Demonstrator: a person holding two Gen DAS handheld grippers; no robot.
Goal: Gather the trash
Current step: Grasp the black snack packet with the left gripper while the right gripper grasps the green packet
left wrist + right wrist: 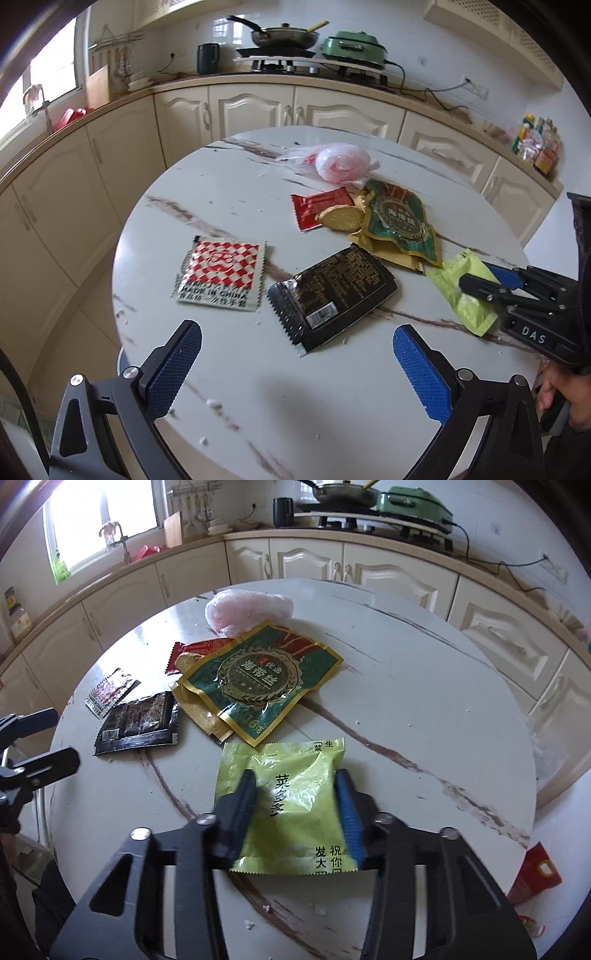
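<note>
Pinching the yellow-green packet from both sides, the right gripper had its black finger on the packet's left edge and its blue-padded finger on the right edge, the film bulging between them. No earlier view is given, so only the grip itself can be told. The packet lay at the near side of the round marble table, closest to the person.

Taking that packet as the landmark: just beyond it, almost touching its far edge, sat the green and gold pouch. Behind the pouch's far left corner a red wrapper and a biscuit-like round piece peeked out, and farther still lay a crumpled pinkish plastic bag. To the packet's left lay the black wrapper, and farther left of it the red-and-white checked sachet, each apart from the other.

The left gripper hovered over the near edge of the table with its blue-padded fingers spread wide and nothing between them; the black wrapper lay just ahead of its tips. A hand showed below the right gripper's body.
</note>
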